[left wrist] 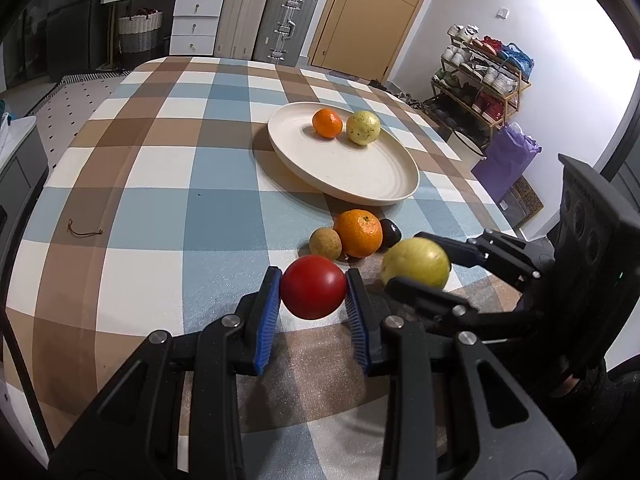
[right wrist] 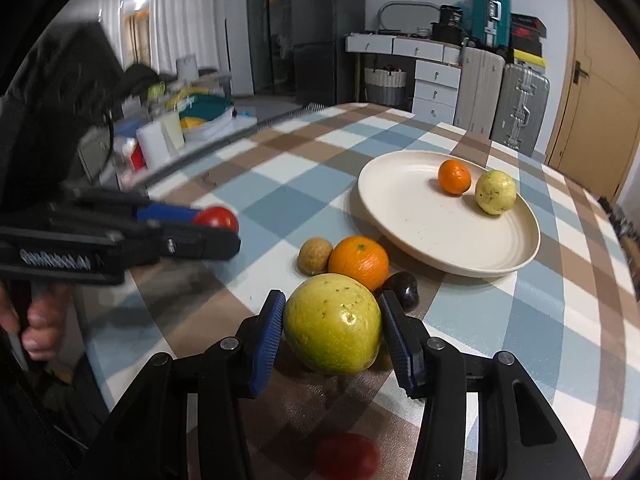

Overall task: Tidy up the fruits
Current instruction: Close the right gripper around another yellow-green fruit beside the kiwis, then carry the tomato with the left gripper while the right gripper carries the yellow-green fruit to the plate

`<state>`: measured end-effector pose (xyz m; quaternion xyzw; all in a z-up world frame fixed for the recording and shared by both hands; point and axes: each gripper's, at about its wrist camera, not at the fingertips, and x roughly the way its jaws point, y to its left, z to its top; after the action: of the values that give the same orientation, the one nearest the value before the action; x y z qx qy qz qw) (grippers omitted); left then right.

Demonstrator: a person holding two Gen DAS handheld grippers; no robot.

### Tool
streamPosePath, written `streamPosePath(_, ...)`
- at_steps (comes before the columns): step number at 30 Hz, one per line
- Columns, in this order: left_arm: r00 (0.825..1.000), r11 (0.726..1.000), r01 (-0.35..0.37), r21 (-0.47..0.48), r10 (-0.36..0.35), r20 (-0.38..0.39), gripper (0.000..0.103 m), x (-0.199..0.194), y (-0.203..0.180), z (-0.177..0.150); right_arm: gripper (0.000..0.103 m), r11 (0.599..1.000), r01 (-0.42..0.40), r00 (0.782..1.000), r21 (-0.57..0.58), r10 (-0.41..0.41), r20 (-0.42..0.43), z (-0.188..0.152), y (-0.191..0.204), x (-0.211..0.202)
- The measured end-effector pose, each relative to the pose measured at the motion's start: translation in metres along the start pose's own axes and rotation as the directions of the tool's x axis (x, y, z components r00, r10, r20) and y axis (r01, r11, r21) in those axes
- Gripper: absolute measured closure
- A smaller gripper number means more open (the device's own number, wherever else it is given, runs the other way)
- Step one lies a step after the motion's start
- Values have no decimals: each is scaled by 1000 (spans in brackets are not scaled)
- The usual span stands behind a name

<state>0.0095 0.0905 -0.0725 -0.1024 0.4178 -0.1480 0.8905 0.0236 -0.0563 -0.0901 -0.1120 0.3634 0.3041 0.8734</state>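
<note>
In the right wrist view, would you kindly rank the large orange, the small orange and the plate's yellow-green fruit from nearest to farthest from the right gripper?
1. Large orange, on the cloth just beyond the right gripper.
2. Small orange, on the plate, toward its far side.
3. Yellow-green fruit, beside it on the right; too close to call against the small orange.

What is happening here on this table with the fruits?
A person holds a two-finger gripper in each hand and is sorting fruit. The left gripper is shut on a round red tomato. The right gripper is shut on a large yellow-green fruit. A small orange and a pale yellow fruit already lie in the round cream plate. A bigger orange, a small brown fruit and a dark one wait on the checked tablecloth.
</note>
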Motion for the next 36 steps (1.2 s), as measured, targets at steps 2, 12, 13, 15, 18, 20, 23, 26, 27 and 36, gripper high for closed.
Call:
streamPosePath(2,1000,1000,1,-2,-1,-2,74,2,0,0,54,999,-20,1000,32,20,21,1,-6,-5)
streamPosePath(12,999,1000,15,8,-15,-29,74,21,-7,12,54,968,-139,986,208,115,123,0,-44,-17)
streamPosePath(13,999,1000,17,8,-17,-30,74,23,-8,13,54,963,-150,984,222,123,131,0,-48,-18)
streamPosePath(15,999,1000,21,7,-20,-31,74,26,-9,17,54,950,-178,979,256,144,148,1,-56,-18)
streamPosePath(18,999,1000,26,8,-26,-27,74,29,-11,24,54,928,-222,969,299,174,178,1,-67,-21)
streamPosePath(20,999,1000,26,10,-26,-23,74,30,-12,30,54,914,-245,961,323,186,203,3,-75,-24)
streamPosePath(23,999,999,30,20,-30,-15,74,34,-14,42,54,896,-268,954,354,195,228,6,-87,-28)
streamPosePath(26,999,999,42,24,-41,-12,74,39,-17,55,54,887,-277,950,370,195,242,11,-96,-30)
streamPosePath(27,999,999,45,28,-45,-13,74,42,-18,59,54,887,-272,951,374,189,244,13,-99,-30)
streamPosePath(36,997,996,77,48,-76,-25,74,70,-29,104,54,886,-260,953,385,171,249,32,-123,-22)
